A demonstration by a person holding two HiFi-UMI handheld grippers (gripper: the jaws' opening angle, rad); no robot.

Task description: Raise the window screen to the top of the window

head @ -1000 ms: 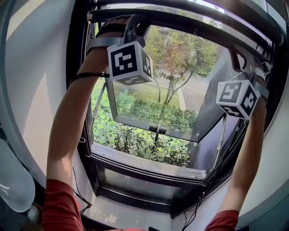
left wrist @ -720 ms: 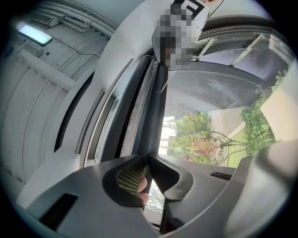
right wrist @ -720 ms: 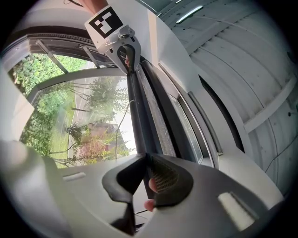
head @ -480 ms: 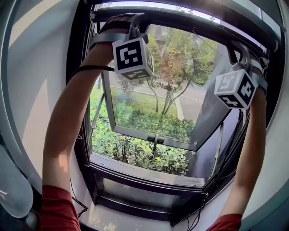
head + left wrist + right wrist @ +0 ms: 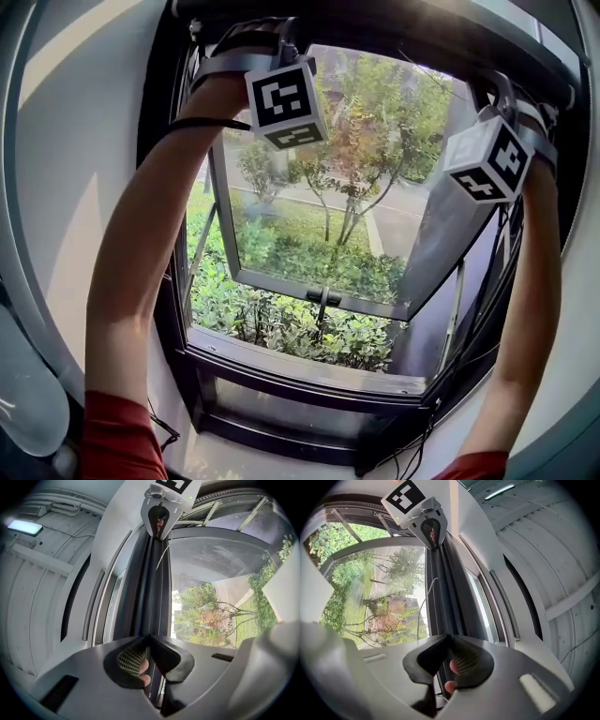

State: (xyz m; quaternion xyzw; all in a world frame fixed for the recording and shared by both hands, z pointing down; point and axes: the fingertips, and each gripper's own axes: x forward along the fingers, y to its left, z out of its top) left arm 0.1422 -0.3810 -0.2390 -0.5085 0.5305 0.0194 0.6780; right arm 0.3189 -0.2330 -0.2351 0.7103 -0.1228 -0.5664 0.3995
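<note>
The left gripper (image 5: 149,637) and the right gripper (image 5: 450,637) are showing smooth, matt grey plastic shells. Their fingers (image 5: 171,654) are looking like black, matt moulded plastic or rubber, with a fine mesh-textured pad (image 5: 130,657) showing inside one. The marker cube (image 5: 286,103) is looking matt white with flat black print. The window screen (image 5: 151,597) is presenting a dark rail, seemingly metal, with a dull satin finish. The window frame (image 5: 161,75) is looking like dark coated metal. The glass pane (image 5: 319,216) is gleaming, clear and glossy. The wall (image 5: 75,187) is showing smooth, matt white paint, and the sleeve (image 5: 122,441) is looking like soft red cloth.
</note>
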